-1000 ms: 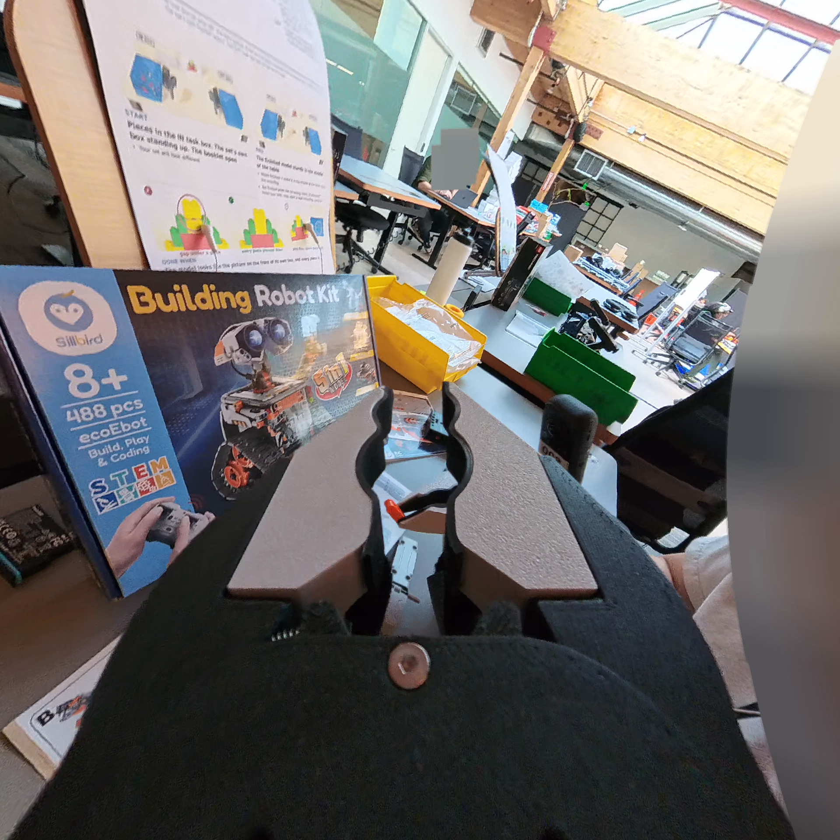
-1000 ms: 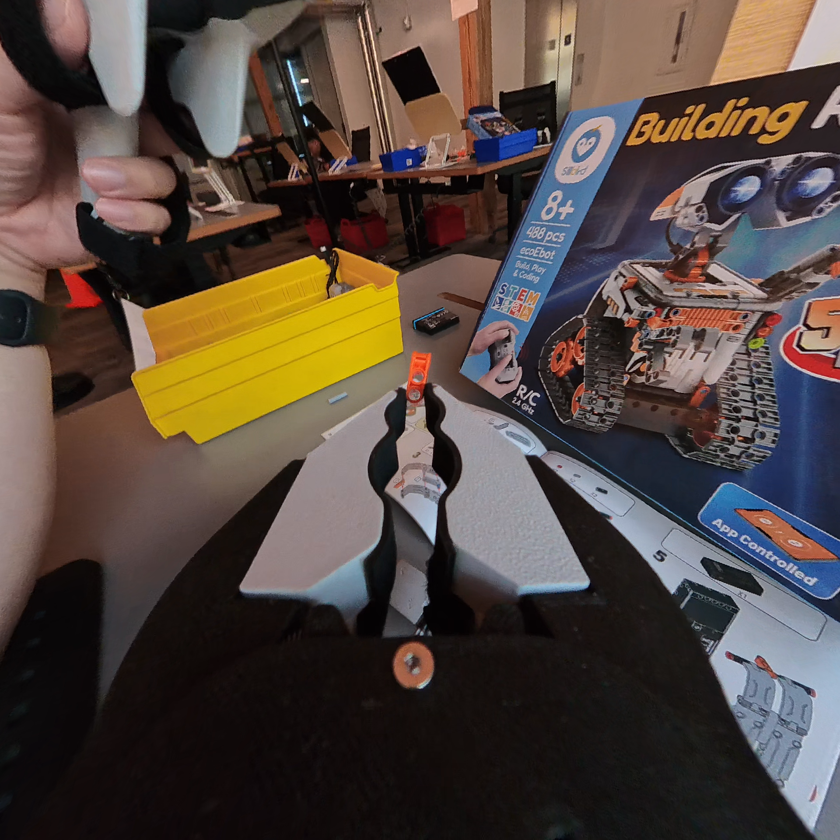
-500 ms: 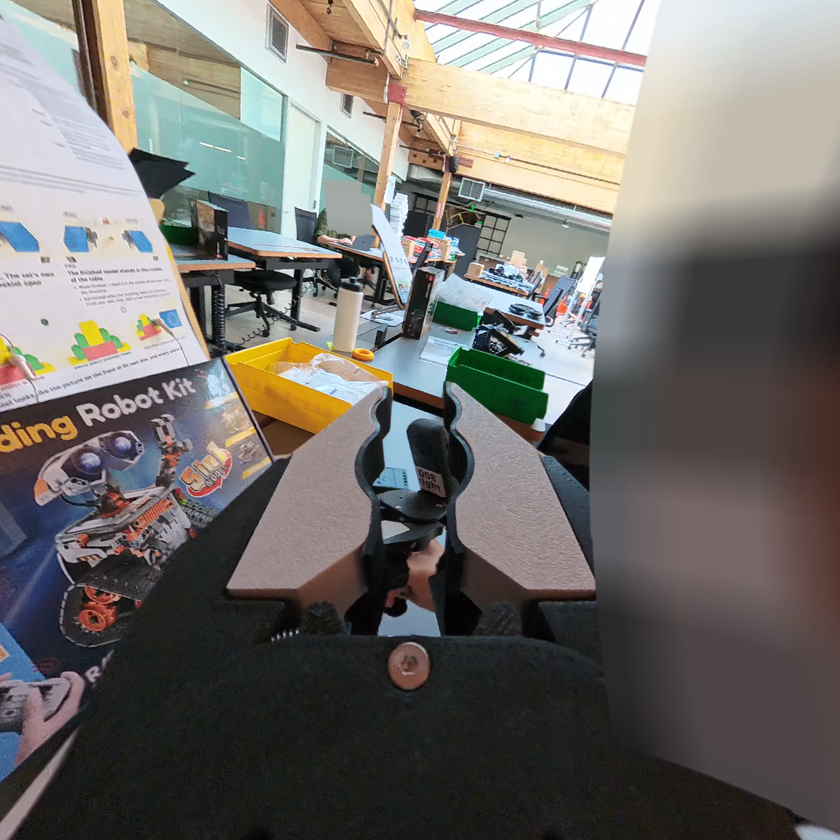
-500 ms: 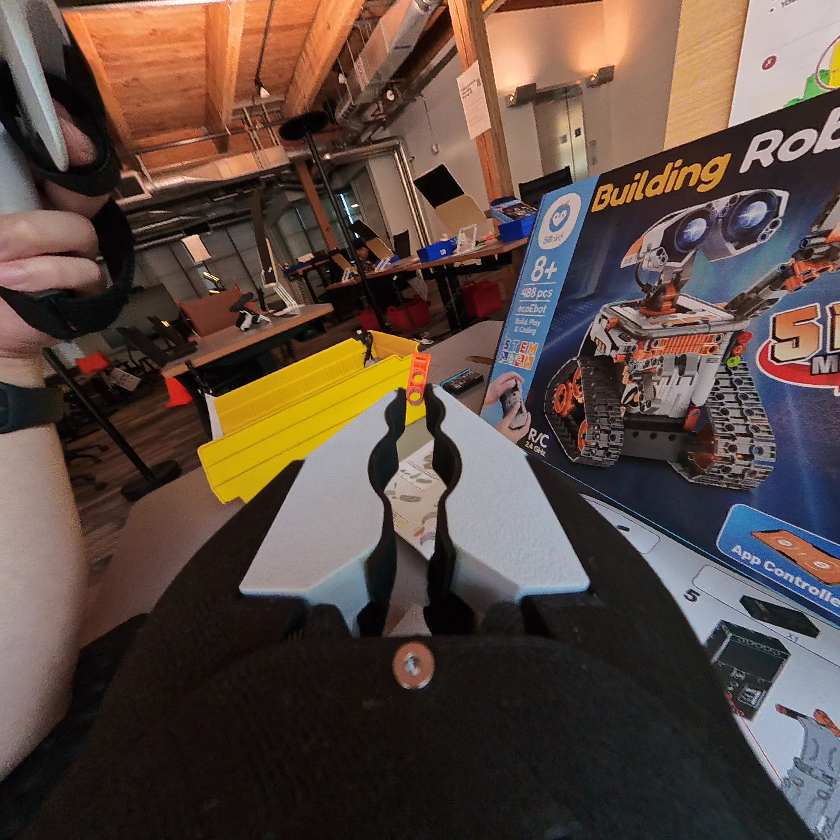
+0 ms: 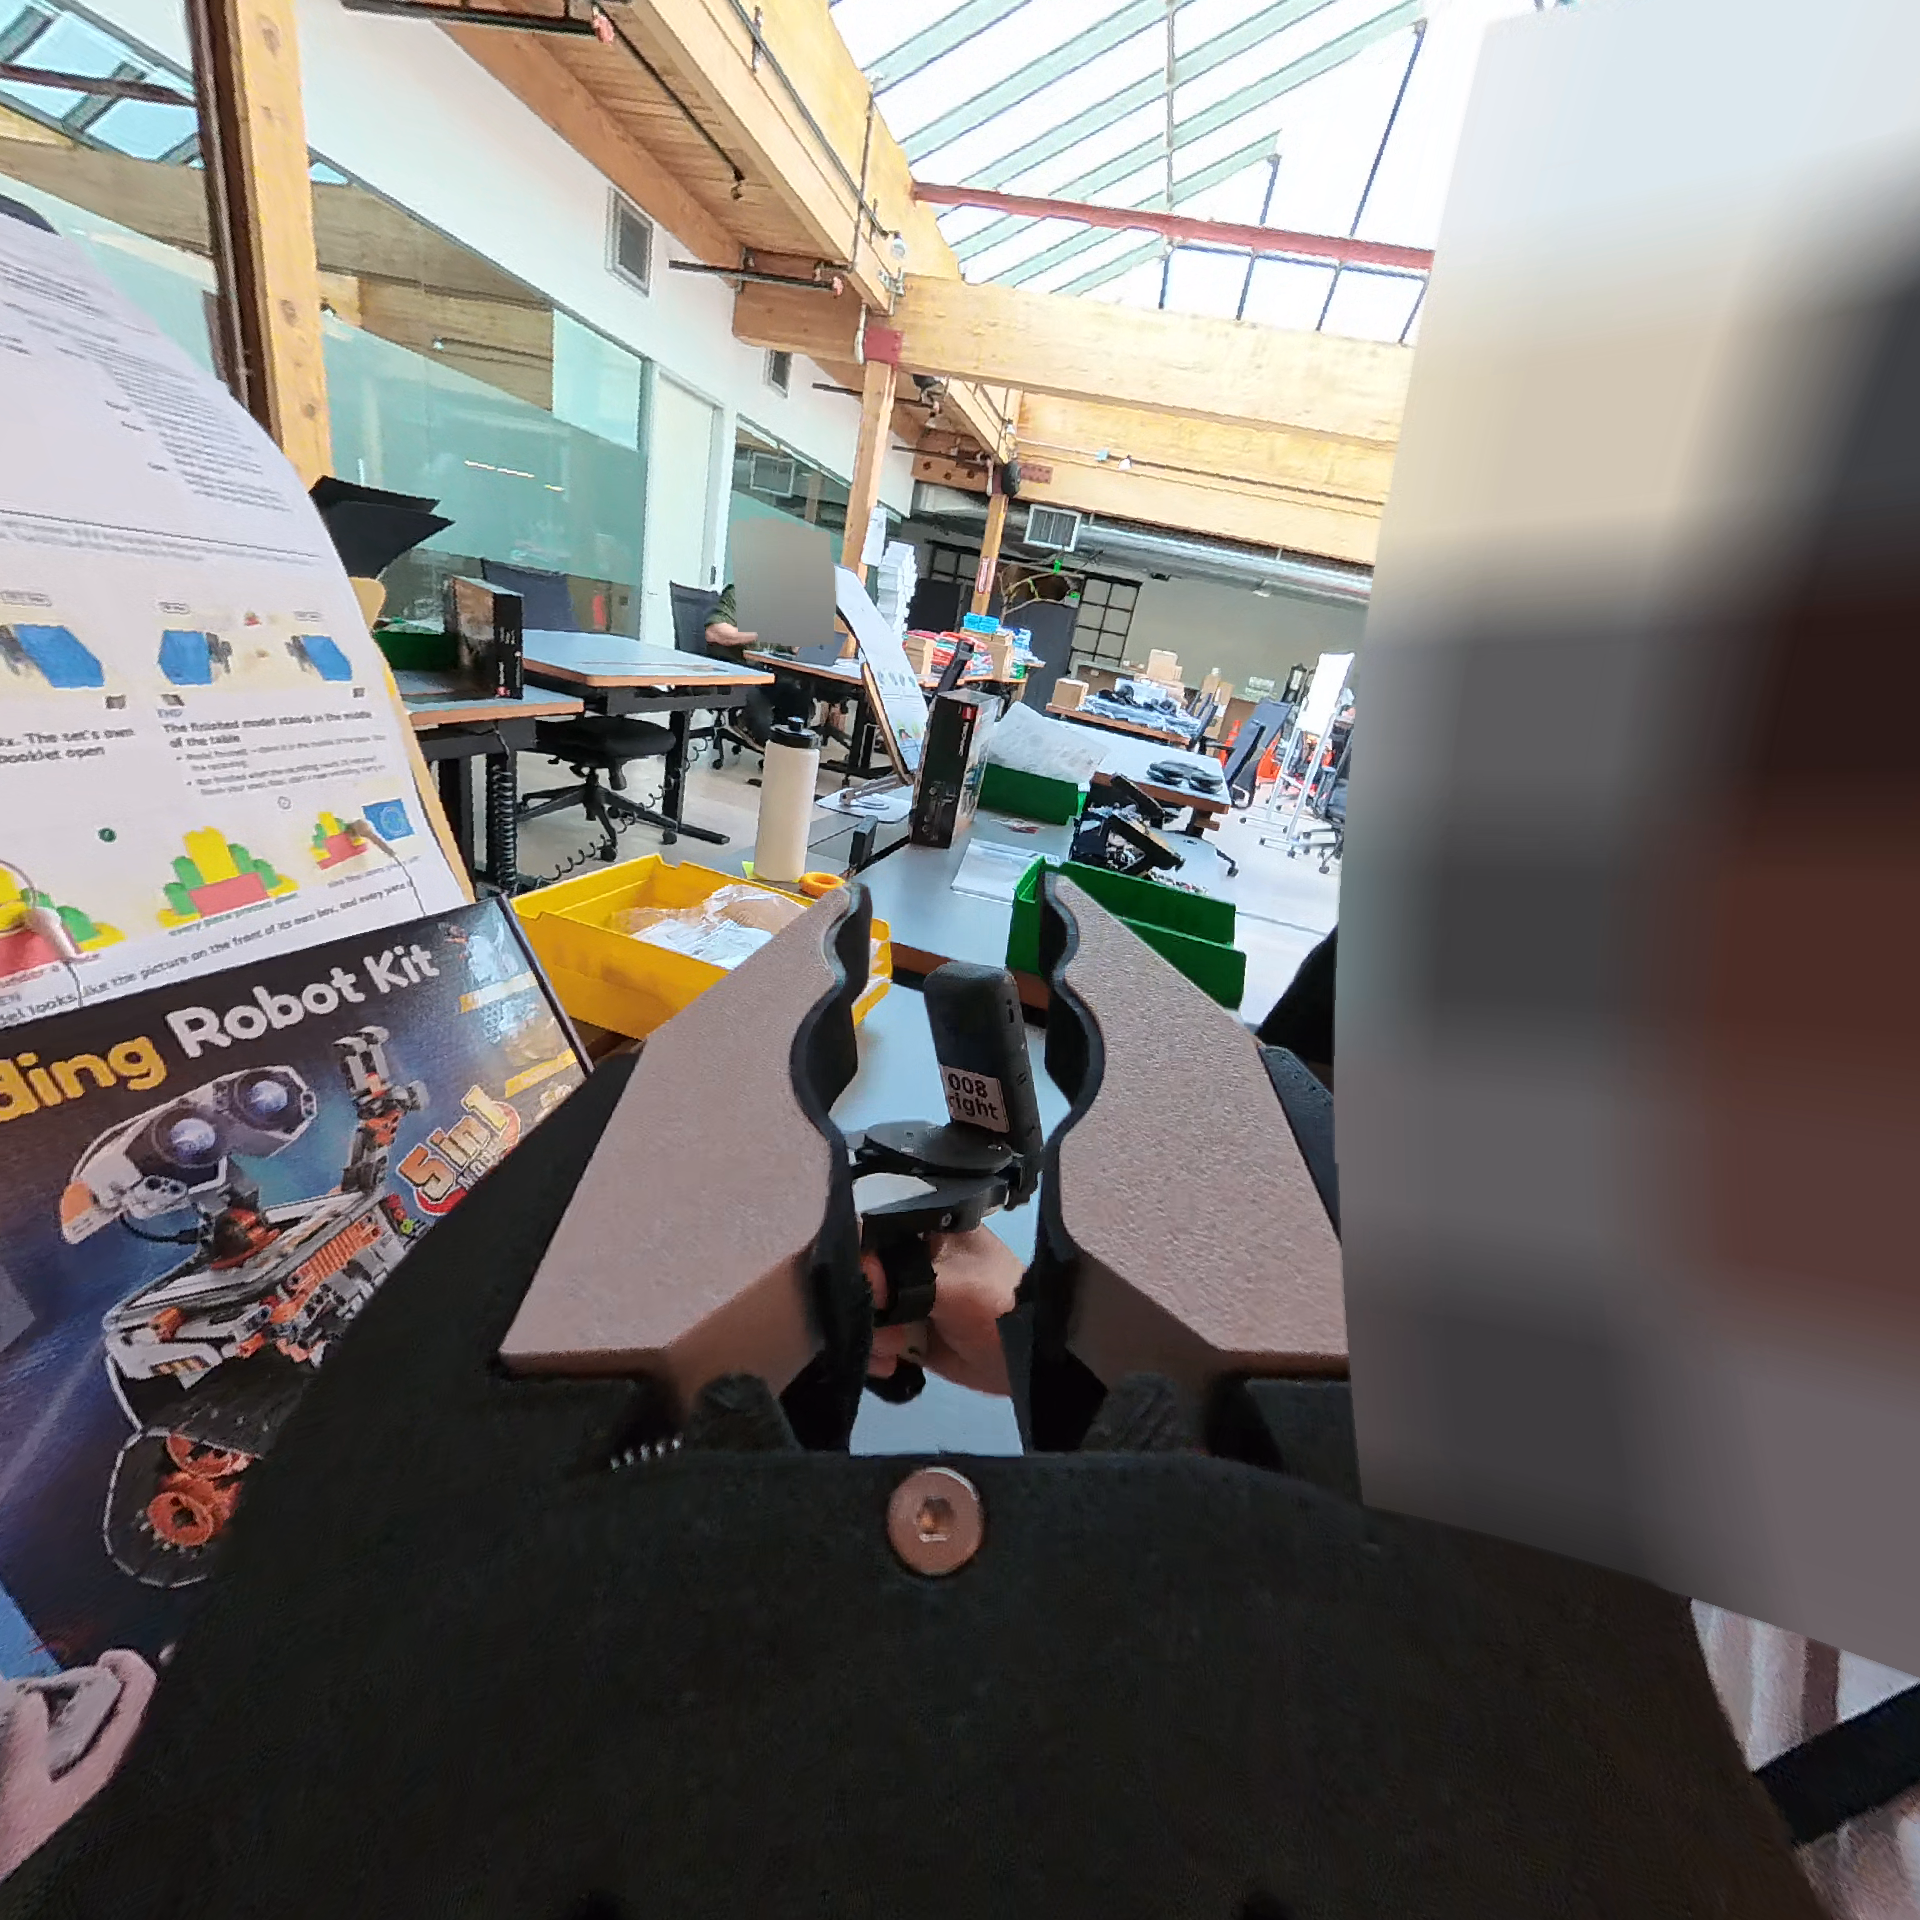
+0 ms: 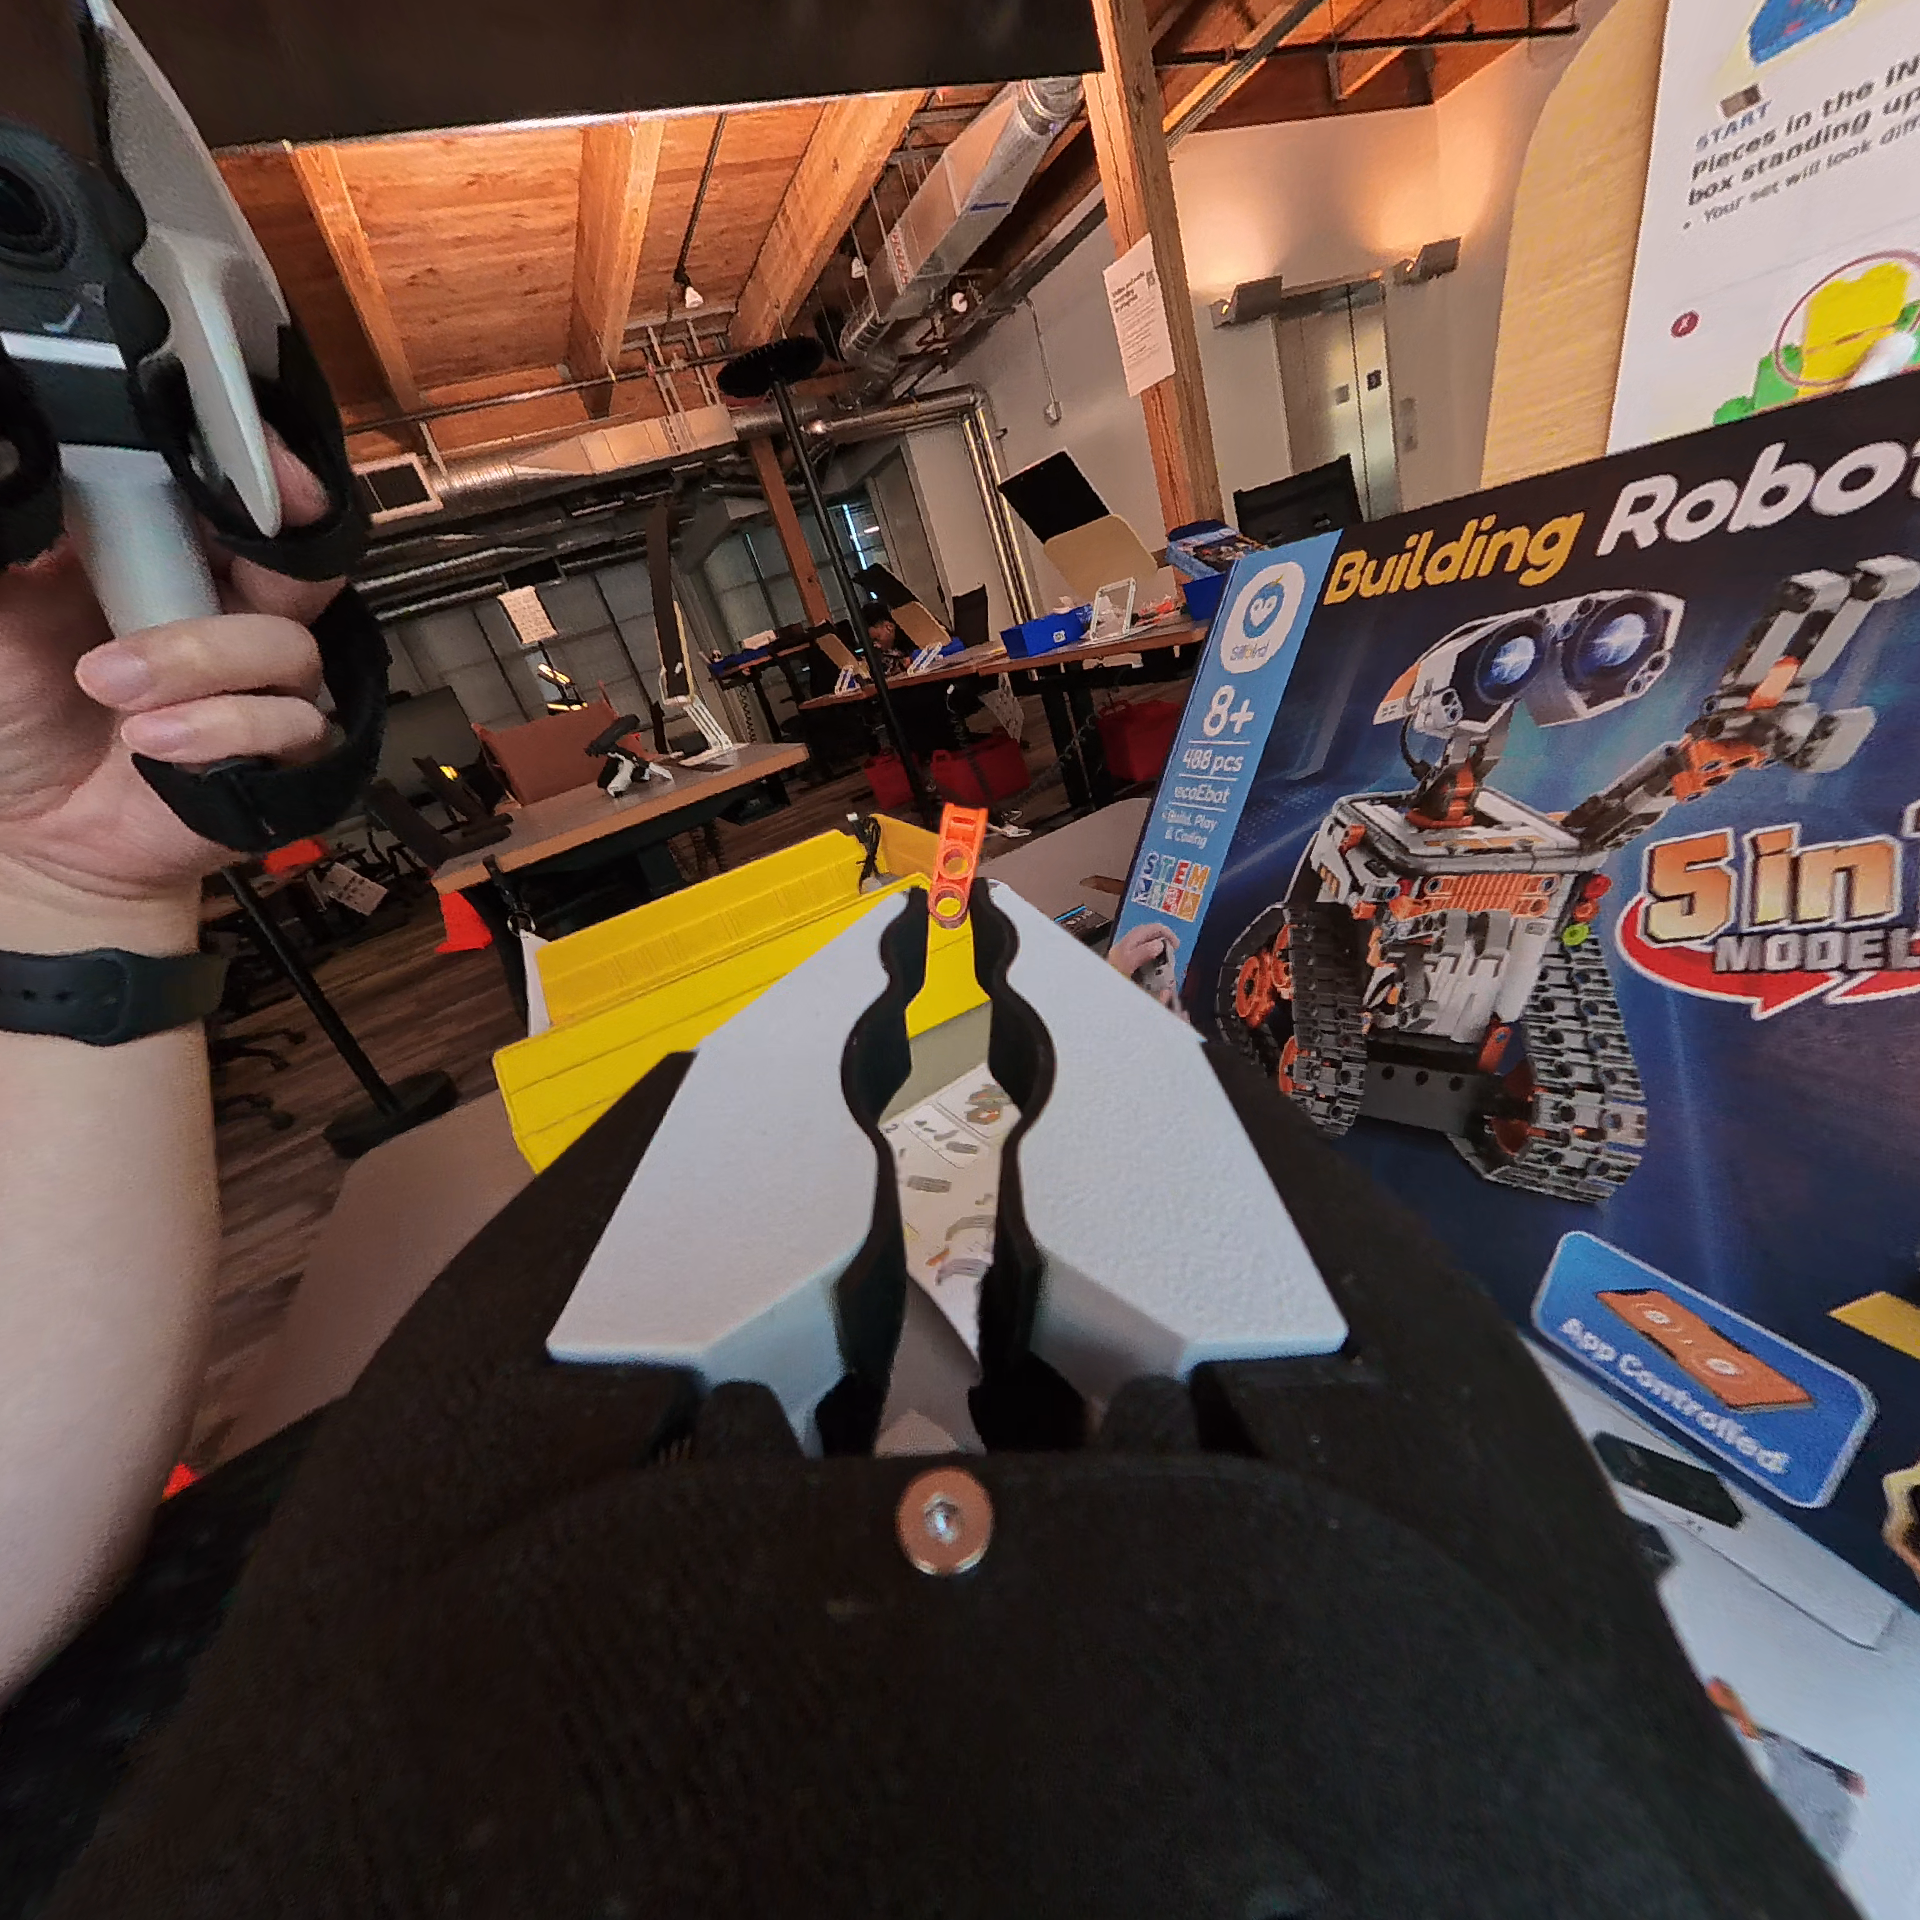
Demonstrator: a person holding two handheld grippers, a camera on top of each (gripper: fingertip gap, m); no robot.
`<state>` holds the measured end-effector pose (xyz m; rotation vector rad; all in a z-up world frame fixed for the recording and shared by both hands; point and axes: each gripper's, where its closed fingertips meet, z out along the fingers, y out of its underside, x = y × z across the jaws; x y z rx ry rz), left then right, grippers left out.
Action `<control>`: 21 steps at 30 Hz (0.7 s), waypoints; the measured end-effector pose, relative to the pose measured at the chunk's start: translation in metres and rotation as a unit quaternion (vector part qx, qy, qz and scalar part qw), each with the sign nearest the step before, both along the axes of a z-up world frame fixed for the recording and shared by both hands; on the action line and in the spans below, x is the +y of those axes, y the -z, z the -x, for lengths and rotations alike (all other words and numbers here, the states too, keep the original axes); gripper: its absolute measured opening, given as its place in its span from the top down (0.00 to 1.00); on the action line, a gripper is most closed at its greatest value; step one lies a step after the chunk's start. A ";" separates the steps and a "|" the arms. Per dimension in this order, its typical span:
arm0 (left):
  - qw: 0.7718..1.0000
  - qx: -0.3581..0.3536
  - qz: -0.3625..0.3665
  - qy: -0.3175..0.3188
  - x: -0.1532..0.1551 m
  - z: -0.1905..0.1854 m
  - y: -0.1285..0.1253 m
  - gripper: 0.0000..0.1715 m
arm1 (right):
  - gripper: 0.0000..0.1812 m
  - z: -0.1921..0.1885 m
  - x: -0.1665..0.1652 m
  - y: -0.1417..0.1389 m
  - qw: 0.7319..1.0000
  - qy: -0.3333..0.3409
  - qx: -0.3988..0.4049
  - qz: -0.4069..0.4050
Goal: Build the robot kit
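Note:
My right gripper (image 6: 951,904) has white fingers shut on a small orange beam with holes (image 6: 956,868), which sticks up past the tips. It is held in the air in front of a yellow bin (image 6: 727,966) and beside the robot kit box (image 6: 1558,883). My left gripper (image 5: 951,914) has brown fingers, open and empty. Between them I see a black handle part with a white sticker (image 5: 977,1091) and a hand (image 5: 956,1309) below it. The left gripper also shows in the right wrist view (image 6: 156,364) at the top left, held by a hand.
The robot kit box (image 5: 260,1143) stands upright with a printed instruction sheet (image 5: 156,675) behind it. A yellow bin with plastic bags (image 5: 623,956) and a green bin (image 5: 1143,935) sit on the grey table. An open booklet (image 6: 956,1132) lies flat by the box. One gripper's finger ends stand about 20 centimetres off the other's.
Both grippers have tilted upward, so more ceiling shows. The left view swung right, away from the box, and its jaws stand slightly wider. The right gripper still holds the orange beam.

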<state>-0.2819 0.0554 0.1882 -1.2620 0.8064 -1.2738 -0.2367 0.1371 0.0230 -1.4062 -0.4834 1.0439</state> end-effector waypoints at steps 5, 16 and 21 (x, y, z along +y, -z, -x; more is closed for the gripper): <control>0.999 0.041 -0.007 0.033 -0.004 -0.011 0.017 0.84 | 0.96 -0.016 0.010 0.004 0.998 0.016 -0.056 -0.029; 0.979 0.181 -0.089 -0.006 0.043 0.008 0.150 0.78 | 0.96 0.013 -0.009 0.027 0.987 -0.135 -0.083 -0.015; 0.986 0.160 -0.039 -0.010 0.047 0.015 0.195 0.76 | 0.96 0.032 -0.029 0.055 0.965 -0.217 -0.146 -0.002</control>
